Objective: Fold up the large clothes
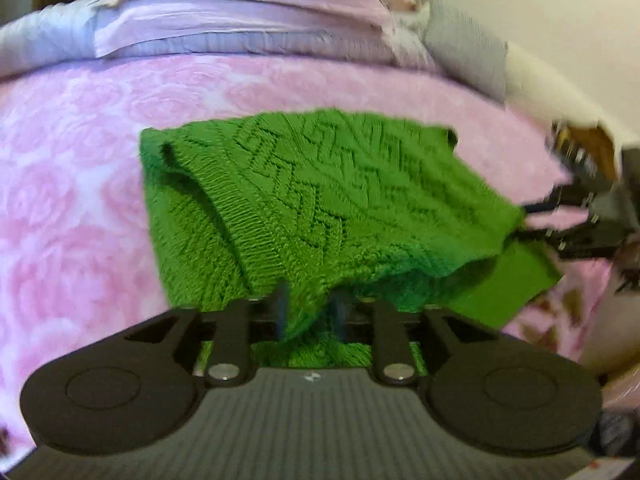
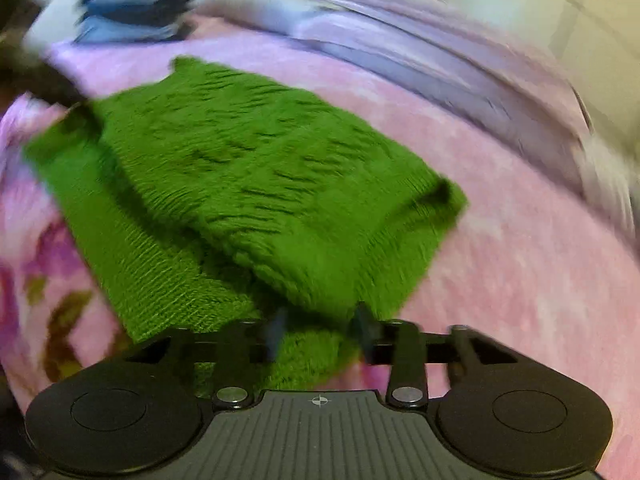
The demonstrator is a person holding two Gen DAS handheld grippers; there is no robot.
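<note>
A green cable-knit sweater [image 1: 304,196] lies partly folded on a pink rose-patterned bedspread [image 1: 72,184]. My left gripper [image 1: 311,310] is shut on the sweater's near edge, with knit bunched between its fingers. At the right of the left wrist view, my right gripper [image 1: 528,222] pinches the sweater's right corner, and the upper layer hangs slightly raised over a lower green layer [image 1: 508,284]. In the right wrist view, the sweater [image 2: 256,168] spreads ahead and my right gripper [image 2: 320,330] has green knit between its fingers. Both views are blurred by motion.
Lilac folded bedding [image 1: 240,12] is stacked along the far side of the bed, with a grey pillow [image 1: 464,44] beside it. A pile of blue folded clothes [image 2: 132,4] sits at the far left corner. The pale wall [image 2: 580,20] borders the bed.
</note>
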